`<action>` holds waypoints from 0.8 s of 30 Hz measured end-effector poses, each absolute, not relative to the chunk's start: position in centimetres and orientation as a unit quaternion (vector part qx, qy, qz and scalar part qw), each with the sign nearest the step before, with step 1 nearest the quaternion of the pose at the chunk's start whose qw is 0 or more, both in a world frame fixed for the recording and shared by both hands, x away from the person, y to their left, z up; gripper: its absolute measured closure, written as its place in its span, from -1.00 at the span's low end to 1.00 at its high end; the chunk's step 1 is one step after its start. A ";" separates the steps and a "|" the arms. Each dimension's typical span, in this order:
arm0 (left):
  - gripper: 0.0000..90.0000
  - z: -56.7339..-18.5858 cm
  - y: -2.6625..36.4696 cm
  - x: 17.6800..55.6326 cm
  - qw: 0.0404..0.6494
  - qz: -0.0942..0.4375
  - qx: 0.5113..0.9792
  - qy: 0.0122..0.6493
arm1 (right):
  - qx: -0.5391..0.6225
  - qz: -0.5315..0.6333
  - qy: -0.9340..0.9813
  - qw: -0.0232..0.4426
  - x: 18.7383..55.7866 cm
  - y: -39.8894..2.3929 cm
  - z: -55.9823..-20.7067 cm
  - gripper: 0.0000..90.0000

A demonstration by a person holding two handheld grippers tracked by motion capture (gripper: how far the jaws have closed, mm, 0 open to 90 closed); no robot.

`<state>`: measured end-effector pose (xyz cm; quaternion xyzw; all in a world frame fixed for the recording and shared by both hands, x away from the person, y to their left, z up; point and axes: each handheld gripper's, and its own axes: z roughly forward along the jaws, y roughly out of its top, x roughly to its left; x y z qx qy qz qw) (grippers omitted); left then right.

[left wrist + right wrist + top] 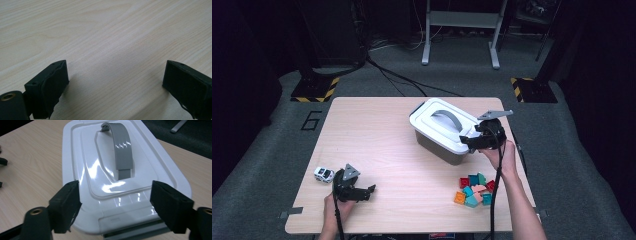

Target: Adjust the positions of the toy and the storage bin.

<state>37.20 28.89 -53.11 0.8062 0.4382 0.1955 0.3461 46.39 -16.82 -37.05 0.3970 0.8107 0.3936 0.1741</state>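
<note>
One lidded box [442, 131], one toy car [323, 174], about ten coloured blocks [474, 190] and two tools.

Both grippers are matt black. The left gripper [371, 190], at the lower left of the high view, carries a grey three-cornered plate [351, 171] on top, and a black cable [338, 220] trails from it to the bottom edge. The right gripper [464, 141], right of centre, bears a similar grey plate [495, 114]; its black cable [495, 200] runs down along the forearm. The forearms are bare, with no sleeves or gloves in sight. In the left gripper view the jaws are blocky, with small holes on top, dark pads [56, 85] slightly ragged at the edges, and a brass-coloured threaded insert [7, 97] at lower left. The right gripper view shows similar brass inserts [36, 211] at both lower corners.
</note>
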 end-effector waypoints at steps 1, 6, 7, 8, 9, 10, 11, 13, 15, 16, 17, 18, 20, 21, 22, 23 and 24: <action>-0.86 -53.1 28.9 37.2 0.346 0.196 0.806 0.438 | 0.397 0.391 0.812 0.176 46.6 -16.7 -37.1 -0.30; -0.85 -53.1 28.9 37.2 0.347 0.195 0.807 0.437 | 0.402 0.381 0.814 0.178 47.9 -15.6 -37.3 0.04; -0.85 -53.1 28.9 37.2 0.347 0.195 0.806 0.438 | 0.402 0.378 0.814 0.180 48.2 -15.4 -37.4 0.08; -0.85 -53.1 28.9 37.2 0.348 0.194 0.805 0.439 | 0.411 0.375 0.812 0.175 48.7 -15.0 -37.5 0.12; -0.85 -53.1 28.8 37.2 0.348 0.194 0.805 0.439 | 0.410 0.373 0.812 0.180 49.0 -14.9 -37.6 0.14; -0.85 -53.1 28.9 37.2 0.347 0.194 0.806 0.438 | 0.414 0.371 0.811 0.181 49.2 -14.7 -37.6 0.15; -0.84 -53.1 28.9 37.2 0.347 0.194 0.806 0.438 | 0.414 0.371 0.811 0.181 49.2 -14.7 -37.6 0.15; -0.84 -53.1 28.8 37.2 0.349 0.194 0.804 0.440 | 0.417 0.371 0.810 0.182 49.7 -14.5 -37.7 0.20; -0.84 -53.1 28.8 37.2 0.350 0.194 0.804 0.440 | 0.418 0.366 0.811 0.185 50.3 -14.1 -37.7 0.30; -0.84 -53.1 28.8 37.2 0.350 0.194 0.805 0.439 | 0.426 0.362 0.808 0.187 50.4 -14.0 -37.8 0.35; -0.84 -53.1 28.8 37.2 0.350 0.194 0.805 0.439 | 0.426 0.361 0.808 0.187 50.5 -13.9 -37.9 0.40; -0.83 -53.1 28.8 37.2 0.350 0.194 0.805 0.439 | 0.427 0.358 0.808 0.190 50.6 -13.8 -38.0 0.46; -0.83 -53.1 28.8 37.2 0.350 0.194 0.805 0.439 | 0.431 0.360 0.805 0.190 50.6 -13.9 -38.1 0.57; -0.83 -53.1 28.8 37.2 0.350 0.194 0.805 0.439 | 0.431 0.360 0.805 0.190 50.6 -13.9 -38.1 0.57; -0.83 -53.1 28.9 37.2 0.349 0.196 0.805 0.439 | 0.435 0.353 0.805 0.195 50.4 -13.8 -38.0 0.76; -0.83 -53.1 28.9 37.2 0.349 0.196 0.805 0.439 | 0.435 0.353 0.805 0.195 50.4 -13.8 -38.0 0.76; -0.83 -53.1 28.9 37.2 0.346 0.197 0.806 0.438 | 0.440 0.346 0.803 0.204 50.3 -13.6 -38.0 0.79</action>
